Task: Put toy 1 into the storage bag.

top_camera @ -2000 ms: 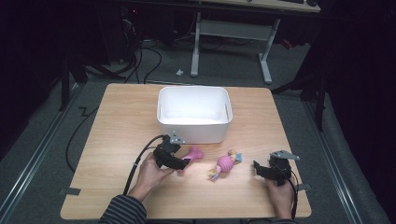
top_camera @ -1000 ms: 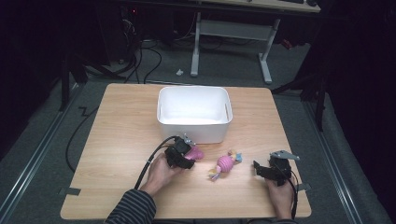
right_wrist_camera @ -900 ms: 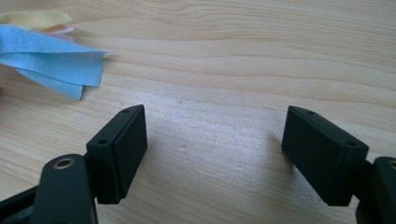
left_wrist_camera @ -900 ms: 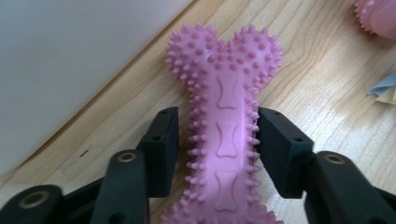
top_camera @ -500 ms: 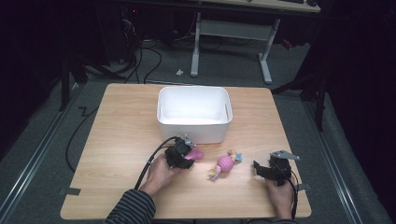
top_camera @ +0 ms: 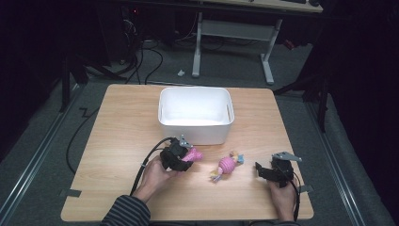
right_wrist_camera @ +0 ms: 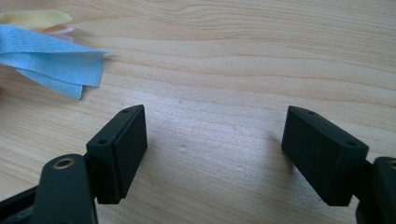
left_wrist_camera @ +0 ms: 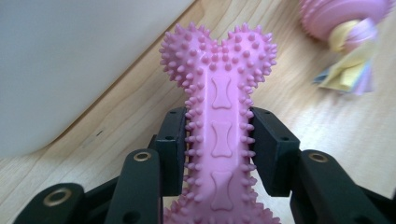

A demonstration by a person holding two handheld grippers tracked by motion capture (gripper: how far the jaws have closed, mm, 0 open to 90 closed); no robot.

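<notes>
Grip just landed | my left gripper [left_wrist_camera: 219,140] squeezed tight on pink bone toy [left_wrist_camera: 219,107] | lifted off table [top_camera: 117,136] | white bin [top_camera: 196,115] next, I reckon

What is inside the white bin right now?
The bin looks empty: bare white walls and floor show. Its near wall hides the front strip of the floor, so that part cannot be checked.

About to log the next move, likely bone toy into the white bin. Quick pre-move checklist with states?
1. Left gripper clamped on the pink bone toy: ok, pads press both sides of its shaft.
2. Grip centred on the toy: ok.
3. White bin free to receive: ok, nothing seen inside.
4. Toy lifted off the table: cannot tell.
5. Right gripper out of the way: ok, open, holding nothing.
6. Pink ball toy clear of the path: ok, lying to the side.
</notes>
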